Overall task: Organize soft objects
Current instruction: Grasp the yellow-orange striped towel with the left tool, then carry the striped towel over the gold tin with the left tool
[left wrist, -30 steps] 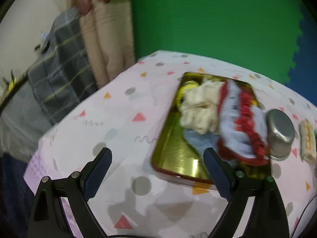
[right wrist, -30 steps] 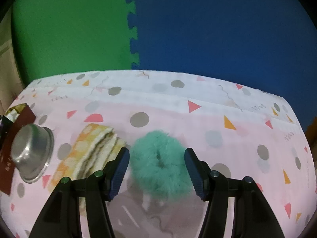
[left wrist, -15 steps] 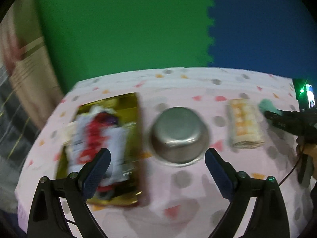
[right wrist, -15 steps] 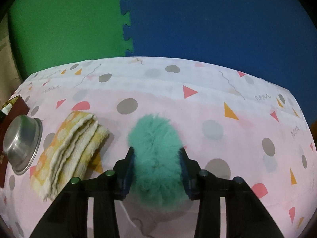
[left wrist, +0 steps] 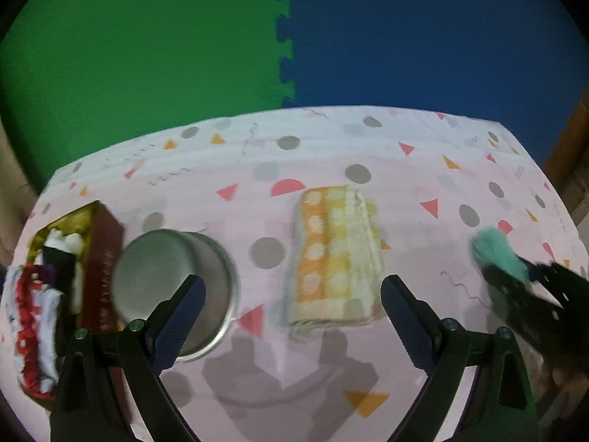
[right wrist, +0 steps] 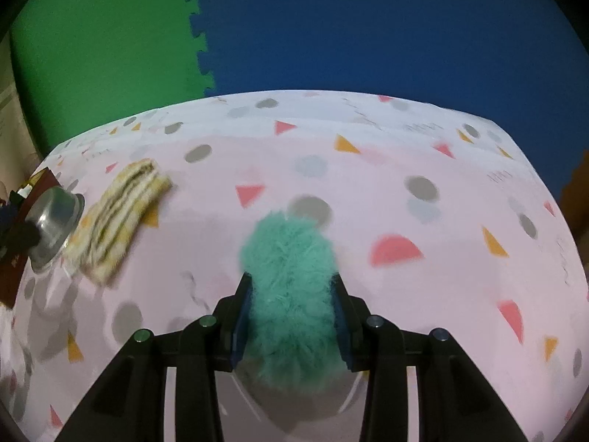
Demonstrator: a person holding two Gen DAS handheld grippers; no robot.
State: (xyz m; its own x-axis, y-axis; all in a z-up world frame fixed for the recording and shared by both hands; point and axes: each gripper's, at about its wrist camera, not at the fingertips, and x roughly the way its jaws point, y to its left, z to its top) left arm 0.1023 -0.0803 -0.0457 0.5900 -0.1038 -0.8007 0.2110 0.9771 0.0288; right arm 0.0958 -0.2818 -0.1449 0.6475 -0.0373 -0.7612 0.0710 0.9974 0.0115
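Note:
My right gripper [right wrist: 291, 287] is shut on a fluffy teal scrunchie [right wrist: 289, 269], which bulges out between the pads. In the left wrist view that scrunchie [left wrist: 495, 252] shows at the far right, held in the dark right gripper [left wrist: 515, 280]. My left gripper [left wrist: 291, 294] is open above the table with nothing between its fingers; a folded yellow and orange cloth [left wrist: 333, 258] lies just beyond it. The same cloth [right wrist: 117, 217] appears at the left of the right wrist view. A gold and red tin [left wrist: 99, 258] at far left holds red, white and blue soft items [left wrist: 33, 316].
An upturned steel bowl [left wrist: 169, 287] stands between the tin and the cloth, just past my left finger; the bowl [right wrist: 53, 221] also shows in the right view. The table has a pink patterned tablecloth [left wrist: 368, 154]. Green and blue foam mats [left wrist: 287, 37] stand behind it.
My right gripper closed on the teal scrunchie and moved with it. My left gripper swung from above the tin to the right, past the bowl, towards the folded cloth.

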